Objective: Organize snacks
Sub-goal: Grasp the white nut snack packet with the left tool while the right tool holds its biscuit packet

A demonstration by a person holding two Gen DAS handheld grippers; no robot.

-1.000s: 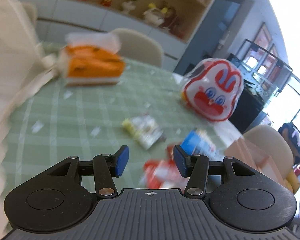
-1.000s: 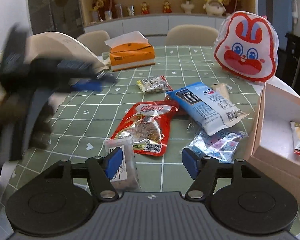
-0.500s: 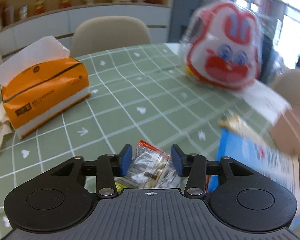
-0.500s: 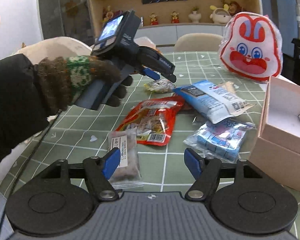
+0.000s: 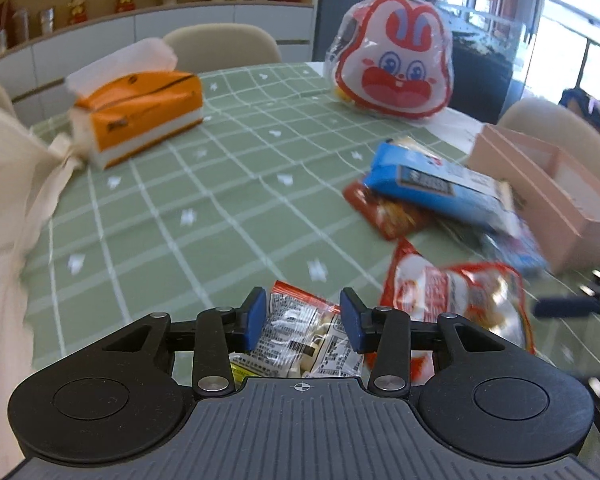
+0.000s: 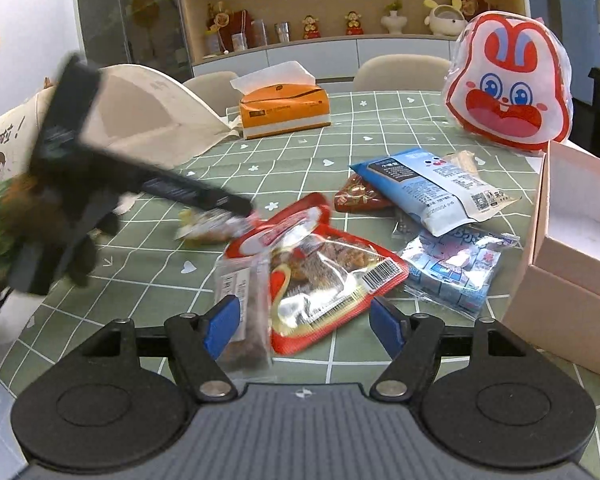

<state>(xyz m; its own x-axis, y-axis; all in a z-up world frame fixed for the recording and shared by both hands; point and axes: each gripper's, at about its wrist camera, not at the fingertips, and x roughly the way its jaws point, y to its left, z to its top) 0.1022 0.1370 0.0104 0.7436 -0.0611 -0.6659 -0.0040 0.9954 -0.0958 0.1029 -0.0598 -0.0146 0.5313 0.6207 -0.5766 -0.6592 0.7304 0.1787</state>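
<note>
- The left gripper [image 5: 302, 318] has a small clear snack packet [image 5: 300, 336] lying between its blue pads; the jaws stand narrow, but motion blur hides whether they press it.
- The right gripper [image 6: 306, 326] hangs over the table with its jaws spread wide and nothing in them.
- Below it lie one big red pouch [image 6: 320, 272] and one slim brown packet [image 6: 242, 300], side by side and overlapping.
- Further right sit one blue and white bag [image 6: 432, 190], one small dark red packet [image 6: 358, 198] partly under it, and one clear bag of little blue cartons [image 6: 456, 266].
- One pink box [image 6: 572, 280] stands open at the right edge of the green checked tablecloth [image 5: 220, 184].
- One orange tissue box [image 6: 284, 110] and one rabbit-face bag [image 6: 508, 84] stand at the far side.
</note>
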